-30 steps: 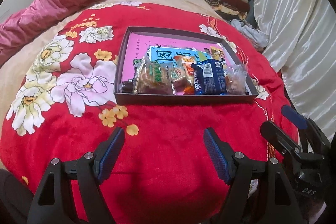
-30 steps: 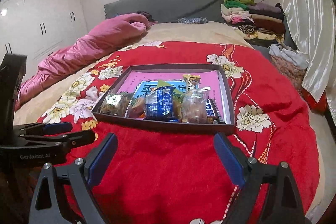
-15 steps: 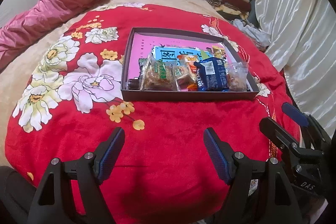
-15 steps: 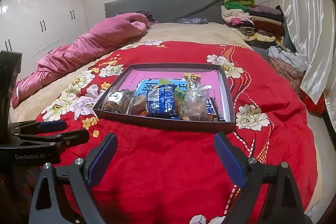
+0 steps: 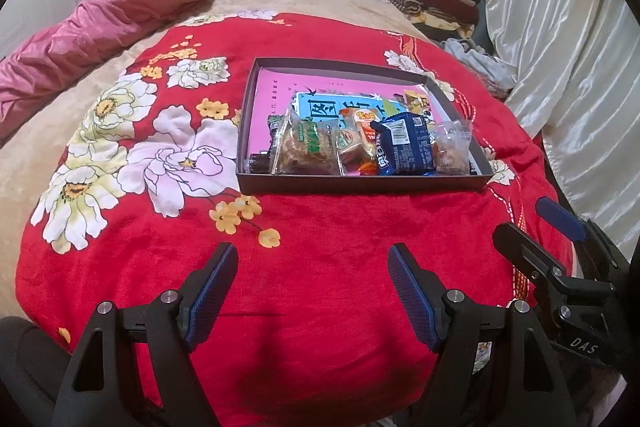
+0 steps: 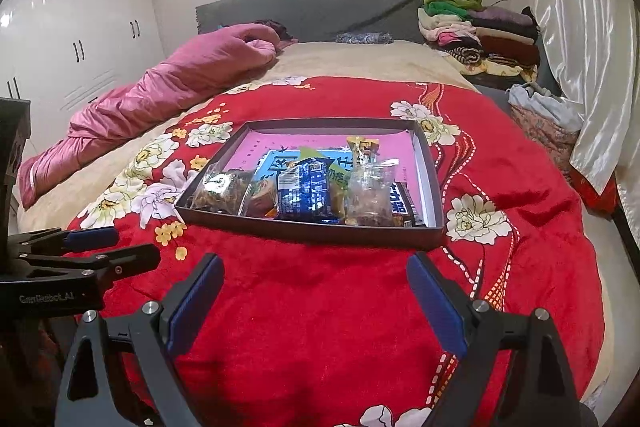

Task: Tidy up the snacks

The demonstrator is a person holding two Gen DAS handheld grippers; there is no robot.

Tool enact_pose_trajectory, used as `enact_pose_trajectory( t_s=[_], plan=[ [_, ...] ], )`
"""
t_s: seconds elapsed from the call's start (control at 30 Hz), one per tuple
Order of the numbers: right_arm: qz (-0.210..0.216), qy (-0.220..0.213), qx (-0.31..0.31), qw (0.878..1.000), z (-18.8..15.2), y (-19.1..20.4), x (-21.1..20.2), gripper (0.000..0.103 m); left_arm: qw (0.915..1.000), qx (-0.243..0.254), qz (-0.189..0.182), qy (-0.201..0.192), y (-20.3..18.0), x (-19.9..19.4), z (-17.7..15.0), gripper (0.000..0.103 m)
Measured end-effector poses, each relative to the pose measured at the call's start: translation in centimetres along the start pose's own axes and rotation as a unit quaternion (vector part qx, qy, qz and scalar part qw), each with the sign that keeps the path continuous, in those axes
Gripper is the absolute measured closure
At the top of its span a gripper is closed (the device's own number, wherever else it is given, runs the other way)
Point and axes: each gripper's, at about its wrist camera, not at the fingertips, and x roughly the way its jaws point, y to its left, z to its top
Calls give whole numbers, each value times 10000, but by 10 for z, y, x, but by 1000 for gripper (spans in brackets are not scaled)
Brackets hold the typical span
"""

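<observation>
A shallow dark box with a pink lining lies on the red flowered blanket. Several snack packets stand along its near wall: a clear bag of brown pastry, a dark blue packet, a clear bag of brown pieces, and a light blue flat pack behind them. My left gripper hovers open over the bare blanket in front of the box, nothing between its fingers. My right gripper is open too, beside it on the right, equally short of the box.
A pink quilt lies along the bed's left side. Folded clothes are stacked at the back right by the grey headboard. White curtains hang on the right, wardrobes on the left.
In the left wrist view the box and blanket have slid a little down and right; the right wrist view is almost unchanged. Both grippers keep the same opening.
</observation>
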Motion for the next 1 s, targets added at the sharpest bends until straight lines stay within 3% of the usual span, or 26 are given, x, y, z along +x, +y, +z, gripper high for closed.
enact_pose_trajectory(
  t_s=[1.0],
  plan=[
    [-13,8,78,10000,0,-4,5,6,9999,-43,129,-11,6,0,1,24]
  ],
)
